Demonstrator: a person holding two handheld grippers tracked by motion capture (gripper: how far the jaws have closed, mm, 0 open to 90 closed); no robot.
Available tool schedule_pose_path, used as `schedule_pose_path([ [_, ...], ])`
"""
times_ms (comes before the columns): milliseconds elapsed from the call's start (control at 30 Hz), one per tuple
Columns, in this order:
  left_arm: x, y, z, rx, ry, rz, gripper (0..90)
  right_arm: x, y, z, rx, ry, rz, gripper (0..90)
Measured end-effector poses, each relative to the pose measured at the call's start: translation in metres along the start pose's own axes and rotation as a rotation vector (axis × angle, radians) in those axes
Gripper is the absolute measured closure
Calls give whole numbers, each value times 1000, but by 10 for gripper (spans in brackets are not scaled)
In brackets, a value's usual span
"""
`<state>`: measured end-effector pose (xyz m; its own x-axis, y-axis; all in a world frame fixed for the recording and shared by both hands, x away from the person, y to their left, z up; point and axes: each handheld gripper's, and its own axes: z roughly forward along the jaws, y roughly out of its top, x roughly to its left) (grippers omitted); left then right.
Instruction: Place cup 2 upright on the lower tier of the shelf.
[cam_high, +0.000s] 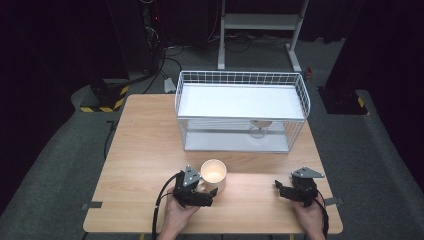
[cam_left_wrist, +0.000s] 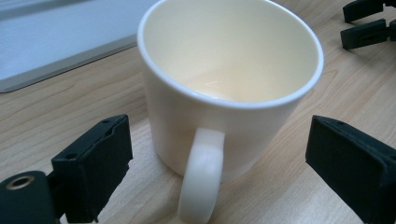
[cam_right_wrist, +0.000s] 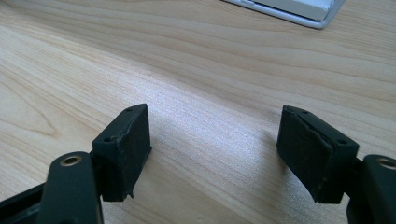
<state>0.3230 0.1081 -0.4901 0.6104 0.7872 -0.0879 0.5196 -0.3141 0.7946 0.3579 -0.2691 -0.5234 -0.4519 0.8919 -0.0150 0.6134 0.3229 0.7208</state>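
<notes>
Cream ceramic mug (cam_left_wrist: 224, 93) stands upright on the wooden table (cam_high: 145, 165), near edge, just in front of the left gripper (cam_left_wrist: 219, 163) — jaws wide open either side of the handle (cam_left_wrist: 201, 177), touching nothing. Mug looks rigid, glazed, probably slippery and breakable; best pinched across the handle or the rim. It's empty inside. Right gripper (cam_right_wrist: 215, 149) open over bare wood. White wire basket (cam_high: 240, 80) behind holds a small item — can't identify.
</notes>
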Motion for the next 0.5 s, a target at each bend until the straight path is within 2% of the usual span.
schedule_pose_path([
  [267, -2, 4, 7, -11, 8, -13, 75, 0, 0, 0, 0, 0, 1, 257],
  [500, -5, 10, 13, -6, 20, 9, 75, 0, 0, 0, 0, -1, -2, 257],
])
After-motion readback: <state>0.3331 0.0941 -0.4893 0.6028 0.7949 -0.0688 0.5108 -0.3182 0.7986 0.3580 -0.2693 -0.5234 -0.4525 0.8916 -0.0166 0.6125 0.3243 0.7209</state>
